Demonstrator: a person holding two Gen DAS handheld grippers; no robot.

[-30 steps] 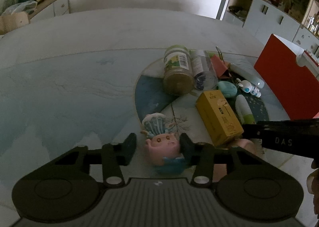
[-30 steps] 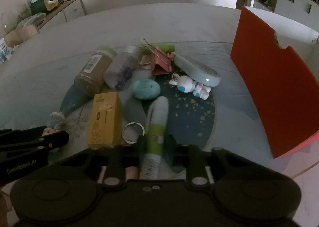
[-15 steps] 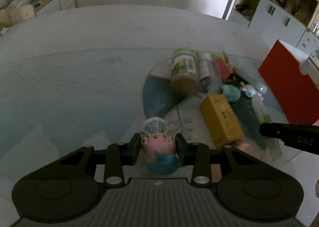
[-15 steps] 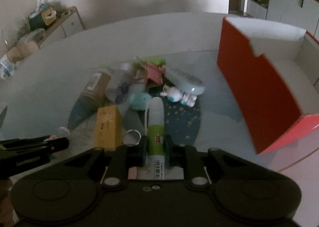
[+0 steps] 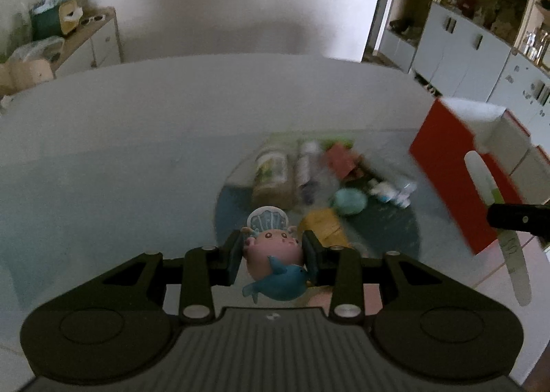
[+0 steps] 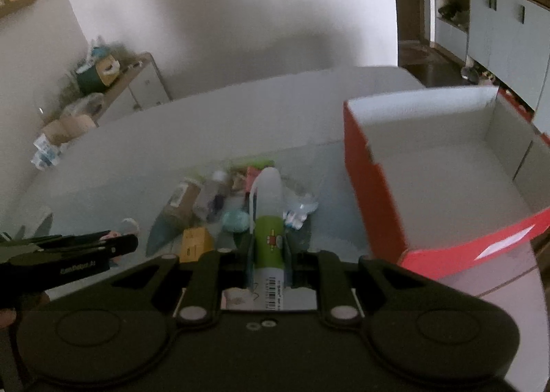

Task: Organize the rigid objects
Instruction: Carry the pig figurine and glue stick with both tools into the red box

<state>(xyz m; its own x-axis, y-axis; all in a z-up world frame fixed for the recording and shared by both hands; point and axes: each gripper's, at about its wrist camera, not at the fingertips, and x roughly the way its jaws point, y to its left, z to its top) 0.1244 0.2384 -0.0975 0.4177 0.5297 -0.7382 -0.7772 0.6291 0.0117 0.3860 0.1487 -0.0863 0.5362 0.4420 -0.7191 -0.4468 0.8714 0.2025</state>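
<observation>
Gripping a pink pig figurine point(image 5: 271, 247) with a blue fish, the left gripper point(image 5: 271, 256) holds its jaws pressed on the toy's sides, clear above the table point(image 5: 137, 151). The right gripper point(image 6: 270, 254) is clamped on a white-and-green tube point(image 6: 269, 209), raised beside the open red box point(image 6: 378, 192), which stands right of the remaining pile: jar point(image 5: 271, 173), yellow box point(image 5: 325, 225), teal egg point(image 5: 349, 201)
</observation>
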